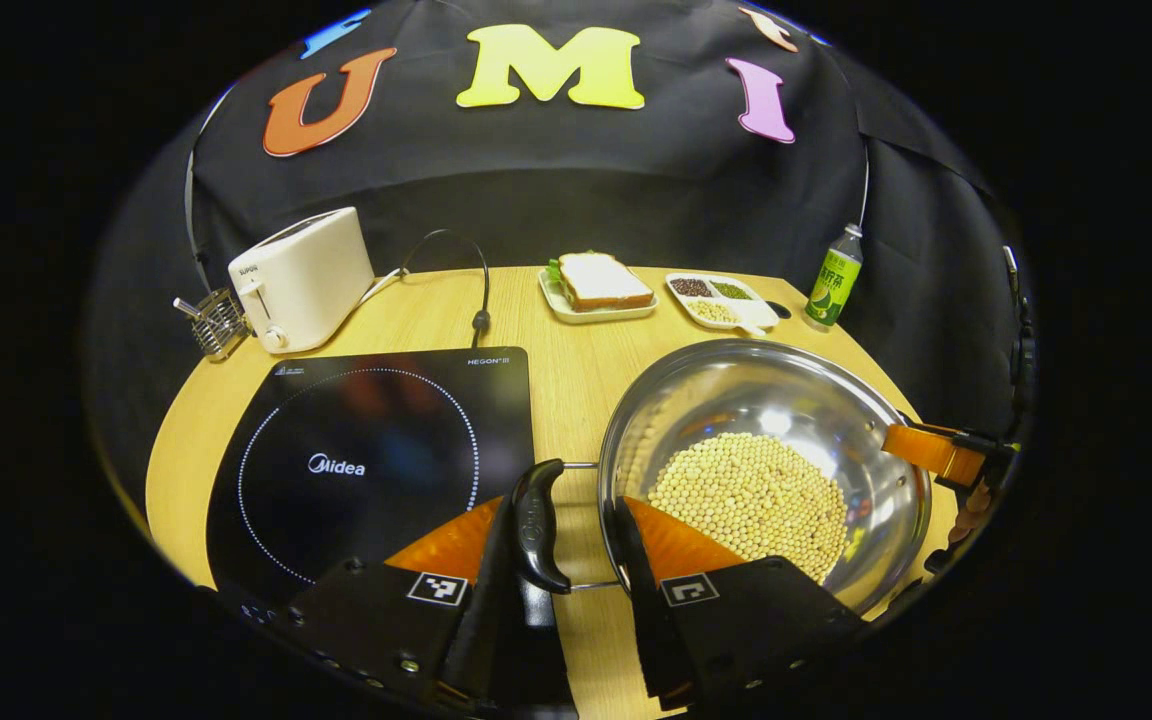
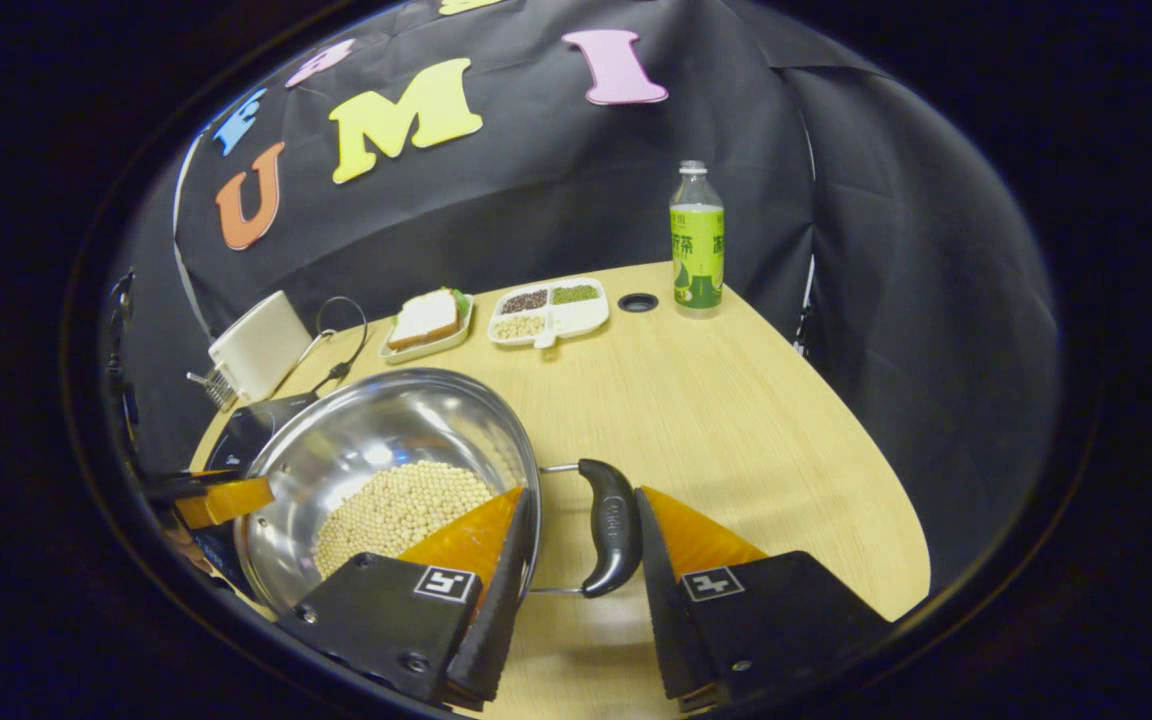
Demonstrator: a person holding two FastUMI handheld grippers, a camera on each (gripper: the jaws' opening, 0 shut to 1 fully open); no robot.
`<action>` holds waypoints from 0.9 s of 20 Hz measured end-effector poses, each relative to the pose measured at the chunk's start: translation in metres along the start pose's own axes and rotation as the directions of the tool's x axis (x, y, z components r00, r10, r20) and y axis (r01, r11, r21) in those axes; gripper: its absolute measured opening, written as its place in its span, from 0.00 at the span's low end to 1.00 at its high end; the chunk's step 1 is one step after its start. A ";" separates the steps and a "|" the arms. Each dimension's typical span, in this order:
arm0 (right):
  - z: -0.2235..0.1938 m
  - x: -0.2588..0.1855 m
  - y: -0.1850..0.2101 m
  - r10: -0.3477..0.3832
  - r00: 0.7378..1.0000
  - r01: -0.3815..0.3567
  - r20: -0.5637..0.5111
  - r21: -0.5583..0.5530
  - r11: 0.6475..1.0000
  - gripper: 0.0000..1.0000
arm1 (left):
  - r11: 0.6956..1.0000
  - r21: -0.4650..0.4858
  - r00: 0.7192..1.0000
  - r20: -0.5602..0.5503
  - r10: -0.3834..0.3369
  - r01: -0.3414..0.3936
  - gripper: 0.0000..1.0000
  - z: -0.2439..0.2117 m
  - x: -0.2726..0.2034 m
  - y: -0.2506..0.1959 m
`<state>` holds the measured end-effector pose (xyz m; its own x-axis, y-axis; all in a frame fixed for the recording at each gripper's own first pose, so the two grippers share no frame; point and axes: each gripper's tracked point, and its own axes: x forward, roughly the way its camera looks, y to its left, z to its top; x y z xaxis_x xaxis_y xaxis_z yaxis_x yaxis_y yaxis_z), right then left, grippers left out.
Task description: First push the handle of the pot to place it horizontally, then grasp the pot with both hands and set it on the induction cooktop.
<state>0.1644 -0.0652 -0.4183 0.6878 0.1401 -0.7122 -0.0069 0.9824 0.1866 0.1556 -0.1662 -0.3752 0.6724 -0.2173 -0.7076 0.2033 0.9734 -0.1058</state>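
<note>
1. The pot (image 1: 766,470), filled with beans, is seen on the table just right of the induction cooktop (image 1: 376,460)
2. The left gripper (image 1: 576,545) is parted around the left handle (image 1: 539,525)
3. The right gripper (image 2: 581,545) likewise straddles the right handle (image 2: 611,525), not clamped
4. A leftward carry is judged next

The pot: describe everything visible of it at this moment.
The pot is a shiny, round, shallow metal pan holding pale beans. It sits upright on the wooden table, beside the cooktop. Two dark loop handles on wire brackets stick out sideways; each lies between an open claw's fingers: left claw, right claw.
</note>
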 end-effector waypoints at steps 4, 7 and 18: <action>0.007 -0.029 0.004 -0.014 1.000 0.014 0.021 -0.009 1.000 0.60 | 1.000 0.005 0.999 0.044 -0.015 0.014 0.52 0.008 -0.020 -0.003; 0.011 -0.052 0.010 -0.020 0.999 0.021 0.037 -0.020 1.000 0.60 | 1.000 0.011 0.998 0.065 -0.022 0.021 0.52 0.013 -0.041 -0.002; 0.038 -0.131 0.092 0.036 0.992 -0.025 0.120 -0.095 0.995 0.60 | 0.999 -0.023 0.982 0.185 0.031 -0.027 0.52 0.041 -0.134 0.056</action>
<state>0.1011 0.0023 -0.2825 0.7689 0.1597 -0.6191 -0.0927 0.9859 0.1392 0.1060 -0.0854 -0.2573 0.7986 -0.1969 -0.5687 0.1689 0.9803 -0.1023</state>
